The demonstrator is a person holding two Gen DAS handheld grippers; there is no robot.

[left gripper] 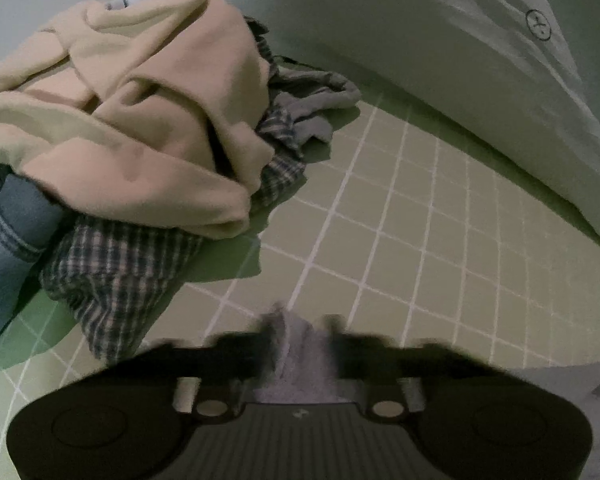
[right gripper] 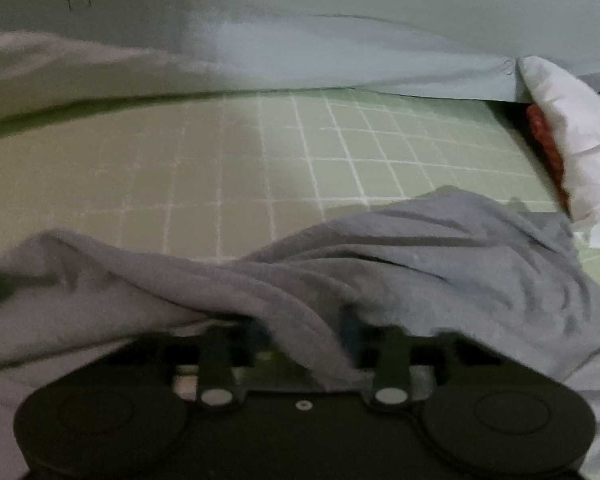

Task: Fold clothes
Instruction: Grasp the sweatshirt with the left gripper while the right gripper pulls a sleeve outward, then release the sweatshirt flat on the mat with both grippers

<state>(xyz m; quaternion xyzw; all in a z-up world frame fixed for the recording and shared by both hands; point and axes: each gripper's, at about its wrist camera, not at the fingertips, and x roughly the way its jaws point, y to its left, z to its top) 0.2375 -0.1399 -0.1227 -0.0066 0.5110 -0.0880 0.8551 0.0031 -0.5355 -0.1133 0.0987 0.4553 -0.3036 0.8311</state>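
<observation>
We are gripping the grey garment [right gripper: 440, 264] with both the left gripper [left gripper: 300, 344] and the right gripper [right gripper: 304, 332] clenched on its edge over the green checked sheet [right gripper: 300, 148], likely spreading it flat next before folding.

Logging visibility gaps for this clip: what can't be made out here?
- Right gripper, right wrist view: fingertips buried under the grey garment, so grip unclear.
- Left wrist view: the jeans are cut off by the frame edge.
- The cream garment hides the pile beneath it.
</observation>
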